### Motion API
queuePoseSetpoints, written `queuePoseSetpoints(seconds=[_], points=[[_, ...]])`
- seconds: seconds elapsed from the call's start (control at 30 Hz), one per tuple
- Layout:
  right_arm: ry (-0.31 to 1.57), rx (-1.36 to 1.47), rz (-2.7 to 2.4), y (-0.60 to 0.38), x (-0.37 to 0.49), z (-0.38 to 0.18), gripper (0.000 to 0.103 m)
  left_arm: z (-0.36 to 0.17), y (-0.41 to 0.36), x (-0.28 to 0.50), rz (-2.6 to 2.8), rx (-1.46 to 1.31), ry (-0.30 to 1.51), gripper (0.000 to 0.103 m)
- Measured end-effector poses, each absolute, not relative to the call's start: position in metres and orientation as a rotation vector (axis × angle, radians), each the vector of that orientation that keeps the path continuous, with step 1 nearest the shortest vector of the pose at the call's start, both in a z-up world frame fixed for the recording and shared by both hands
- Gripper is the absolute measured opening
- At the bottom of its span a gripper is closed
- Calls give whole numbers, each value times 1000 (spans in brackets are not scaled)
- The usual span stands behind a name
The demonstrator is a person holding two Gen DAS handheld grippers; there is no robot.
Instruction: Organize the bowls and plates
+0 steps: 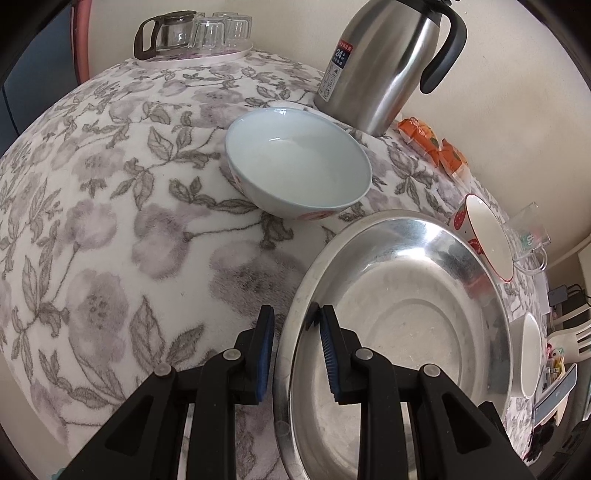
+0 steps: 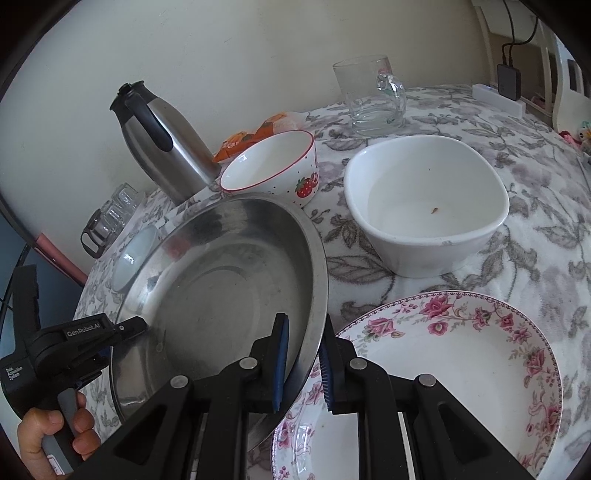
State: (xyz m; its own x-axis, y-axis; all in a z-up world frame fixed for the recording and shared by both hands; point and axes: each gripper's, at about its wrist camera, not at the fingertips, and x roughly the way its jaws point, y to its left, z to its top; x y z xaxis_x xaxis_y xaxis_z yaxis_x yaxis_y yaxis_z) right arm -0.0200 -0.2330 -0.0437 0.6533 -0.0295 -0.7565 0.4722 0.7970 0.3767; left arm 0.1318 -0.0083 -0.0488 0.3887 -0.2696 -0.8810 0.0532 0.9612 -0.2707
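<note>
A wide, deep steel plate is gripped from both sides. My left gripper is shut on its left rim, with one pad outside and one inside. In the right wrist view, my right gripper is shut on the right rim of the same steel plate, and the left gripper shows at the far rim with a hand below it. The plate's right edge overlaps a floral plate. A light blue bowl stands beyond, along with a strawberry bowl and a white squarish bowl.
A steel thermos jug stands by the wall behind the blue bowl, with orange snack packets beside it. A tray with a glass teapot and tumblers sits at the far corner. A glass mug is behind the white bowl. A floral cloth covers the table.
</note>
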Motion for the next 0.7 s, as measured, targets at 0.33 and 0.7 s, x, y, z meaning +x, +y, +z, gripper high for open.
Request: queuePoseSetpoints(seconds=[0.33, 0.7], points=[[823, 604, -322, -236, -22, -40, 20, -41, -11, 129, -214, -179, 1136, 26], [805, 544, -352, -232, -28, -17, 42, -17, -2, 121, -212, -153, 1114, 27]])
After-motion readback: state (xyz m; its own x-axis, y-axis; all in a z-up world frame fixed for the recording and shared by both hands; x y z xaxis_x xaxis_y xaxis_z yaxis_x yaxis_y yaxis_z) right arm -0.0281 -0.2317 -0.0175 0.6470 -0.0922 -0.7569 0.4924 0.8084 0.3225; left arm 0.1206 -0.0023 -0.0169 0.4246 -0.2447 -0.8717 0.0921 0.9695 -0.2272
